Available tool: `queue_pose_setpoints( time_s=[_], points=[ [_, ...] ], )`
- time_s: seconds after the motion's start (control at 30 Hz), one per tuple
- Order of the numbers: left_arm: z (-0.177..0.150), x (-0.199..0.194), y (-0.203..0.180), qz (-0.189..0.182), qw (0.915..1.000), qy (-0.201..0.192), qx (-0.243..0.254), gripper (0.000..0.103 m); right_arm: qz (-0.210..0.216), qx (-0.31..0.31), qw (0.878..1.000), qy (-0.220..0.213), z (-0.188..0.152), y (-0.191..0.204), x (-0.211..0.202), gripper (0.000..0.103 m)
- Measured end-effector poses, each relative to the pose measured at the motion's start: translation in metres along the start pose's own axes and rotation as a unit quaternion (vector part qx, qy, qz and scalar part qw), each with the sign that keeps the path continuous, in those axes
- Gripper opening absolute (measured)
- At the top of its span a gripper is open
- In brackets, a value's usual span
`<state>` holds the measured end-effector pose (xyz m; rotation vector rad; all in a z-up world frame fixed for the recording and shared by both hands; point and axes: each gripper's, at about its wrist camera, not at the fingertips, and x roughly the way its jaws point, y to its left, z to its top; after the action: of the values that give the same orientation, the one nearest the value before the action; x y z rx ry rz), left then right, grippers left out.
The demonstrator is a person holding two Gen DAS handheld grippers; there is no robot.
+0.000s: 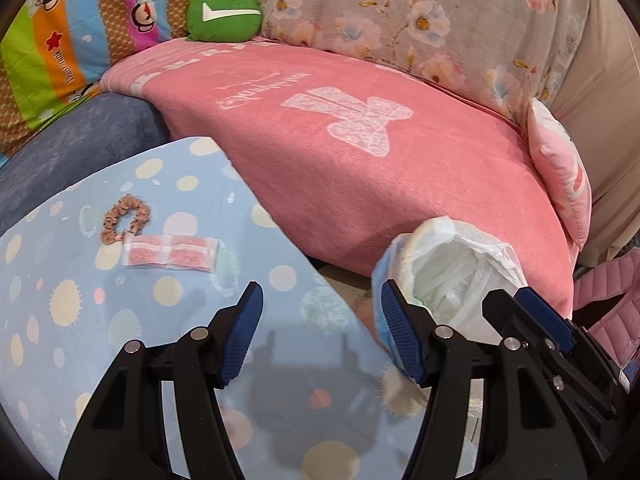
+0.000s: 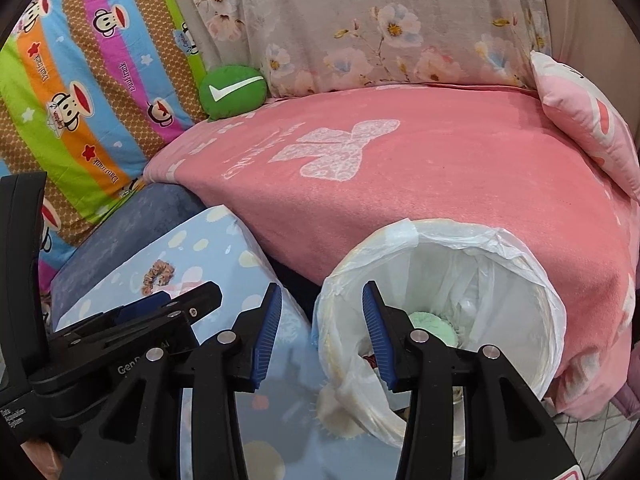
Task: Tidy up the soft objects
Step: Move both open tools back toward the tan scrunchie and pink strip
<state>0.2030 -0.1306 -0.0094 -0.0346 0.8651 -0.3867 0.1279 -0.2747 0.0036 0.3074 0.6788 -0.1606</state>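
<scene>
At the far left a bright striped blanket printed with cartoon monkeys [image 1: 68, 40] is seen, and a round green plush cushion with a white tick [image 1: 224, 14] rests against it at the far edge of a pink fleece blanket with a white bow motif [image 1: 360, 168]. On the near left, a pale blue cushion dotted with cream spots [image 1: 80, 320] carries a brown patterned fabric scrunchie [image 1: 125, 218], which touches a clear flat sachet of pink granules [image 1: 171, 251]. The left gripper [image 1: 322, 332] is held above this cushion, its jaws apart with nothing between them. To the right, a white bin lined with a thin plastic bag [image 2: 532, 280] stands against the pink blanket; a pale green soft object [image 2: 430, 322] lies inside it. The right gripper [image 2: 322, 332] is poised at the bin's near left rim, jaws parted and empty.
</scene>
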Motion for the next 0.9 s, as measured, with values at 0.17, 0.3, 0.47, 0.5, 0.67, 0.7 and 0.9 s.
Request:
queue_pose_setpoints(
  time_s=[0.17, 0.3, 0.47, 0.5, 0.67, 0.7, 0.9],
  points=[
    [0.003, -0.001, 0.029, 0.016, 0.9997, -0.003, -0.017, 0.058, 0.012, -0.019, 1.0, 0.01, -0.002, 0.026, 0.012, 0.048],
    [0.006, 0.0, 0.056, 0.031, 0.9989, -0.003, -0.034, 0.058, 0.022, -0.034, 0.999, 0.02, -0.003, 0.048, 0.024, 0.048],
    [0.009, -0.001, 0.093, 0.051, 0.9972, -0.005, -0.055, 0.058, 0.032, -0.052, 0.998, 0.033, -0.007, 0.076, 0.039, 0.048],
    [0.01, -0.001, 0.102, 0.055, 0.9966, -0.006, -0.061, 0.058, 0.034, -0.055, 0.997, 0.035, -0.007, 0.081, 0.042, 0.048],
    [0.012, 0.0, 0.141, 0.078, 0.9938, -0.008, -0.079, 0.058, 0.046, -0.073, 0.995, 0.051, -0.014, 0.109, 0.06, 0.048],
    [0.013, 0.001, 0.147, 0.081, 0.9933, -0.007, -0.082, 0.058, 0.048, -0.077, 0.994, 0.054, -0.015, 0.115, 0.064, 0.048],
    [0.017, 0.01, 0.191, 0.111, 0.9892, -0.003, -0.095, 0.062, 0.062, -0.091, 0.991, 0.077, -0.022, 0.147, 0.092, 0.048]
  ],
)
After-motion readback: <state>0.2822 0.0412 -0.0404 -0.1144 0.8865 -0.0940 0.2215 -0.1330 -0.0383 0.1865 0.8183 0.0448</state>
